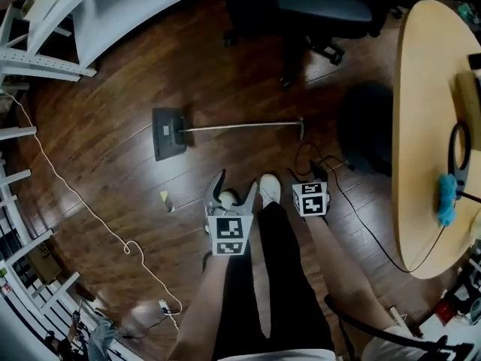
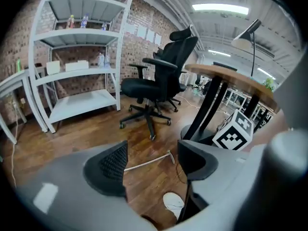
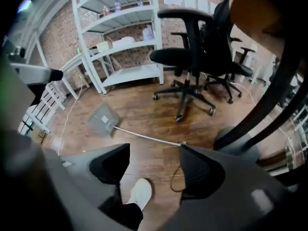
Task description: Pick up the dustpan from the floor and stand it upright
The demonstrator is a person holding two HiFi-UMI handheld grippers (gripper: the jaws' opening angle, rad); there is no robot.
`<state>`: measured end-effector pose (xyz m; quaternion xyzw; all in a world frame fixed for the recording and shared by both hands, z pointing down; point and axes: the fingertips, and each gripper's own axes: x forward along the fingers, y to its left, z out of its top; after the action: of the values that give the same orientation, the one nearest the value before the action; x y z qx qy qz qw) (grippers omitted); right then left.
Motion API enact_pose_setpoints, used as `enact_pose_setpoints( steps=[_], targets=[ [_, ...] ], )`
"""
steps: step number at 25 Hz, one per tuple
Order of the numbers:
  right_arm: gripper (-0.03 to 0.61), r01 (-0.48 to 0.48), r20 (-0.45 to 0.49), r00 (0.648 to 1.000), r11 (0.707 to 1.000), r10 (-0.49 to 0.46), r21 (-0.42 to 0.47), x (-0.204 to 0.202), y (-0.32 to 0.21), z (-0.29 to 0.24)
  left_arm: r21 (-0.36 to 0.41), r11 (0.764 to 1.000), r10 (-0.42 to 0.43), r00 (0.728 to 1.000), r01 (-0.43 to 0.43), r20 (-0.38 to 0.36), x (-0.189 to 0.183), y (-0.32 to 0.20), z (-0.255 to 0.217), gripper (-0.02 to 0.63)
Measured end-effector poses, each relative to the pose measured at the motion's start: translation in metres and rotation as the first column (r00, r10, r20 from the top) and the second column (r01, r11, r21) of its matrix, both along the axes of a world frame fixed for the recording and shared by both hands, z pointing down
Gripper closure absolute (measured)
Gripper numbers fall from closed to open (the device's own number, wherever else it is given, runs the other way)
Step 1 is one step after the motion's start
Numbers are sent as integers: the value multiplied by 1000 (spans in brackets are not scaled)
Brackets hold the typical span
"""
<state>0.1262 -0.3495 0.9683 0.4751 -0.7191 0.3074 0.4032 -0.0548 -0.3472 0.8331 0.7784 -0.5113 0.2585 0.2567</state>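
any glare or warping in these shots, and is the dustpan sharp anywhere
Head view: heavy fisheye bows the table edge, mild sheen on the floor, dustpan fairly sharp. Left gripper view: the ceiling light blows out, the shelf posts curve, corners go dark. Right gripper view: dustpan small and soft, the right gripper close up is blurred.

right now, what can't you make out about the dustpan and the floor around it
- Dustpan: in the left gripper view its pan is hidden behind a jaw of the left gripper; only the handle shows.
- Label on the pan: too small to read wherever it shows.
- Yellow scrap, head view: too small to identify.
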Motion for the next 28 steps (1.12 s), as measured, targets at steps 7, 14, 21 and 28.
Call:
enact_pose_setpoints(
  steps=[7, 14, 21, 28],
  targets=[
    [311, 0, -140, 990, 999, -8, -51, 53, -43, 214, -70, 987, 140, 989, -142, -42, 25, -11, 199, 273],
    [331, -125, -228, 969, 985, 94, -123, 123, -77, 347, -95, 962, 246, 963, -256, -108, 42, -25, 316, 275],
    [503, -161, -232, 964, 977, 126, -139, 132, -96, 375, -99, 969, 215, 971, -225, -101, 35, -37, 337, 284],
    [525, -212, -264, 938, 975, 222, 68, 89, -102, 180, -71, 990, 112, 988, -120, -102, -2, -33, 210, 284]
  ],
)
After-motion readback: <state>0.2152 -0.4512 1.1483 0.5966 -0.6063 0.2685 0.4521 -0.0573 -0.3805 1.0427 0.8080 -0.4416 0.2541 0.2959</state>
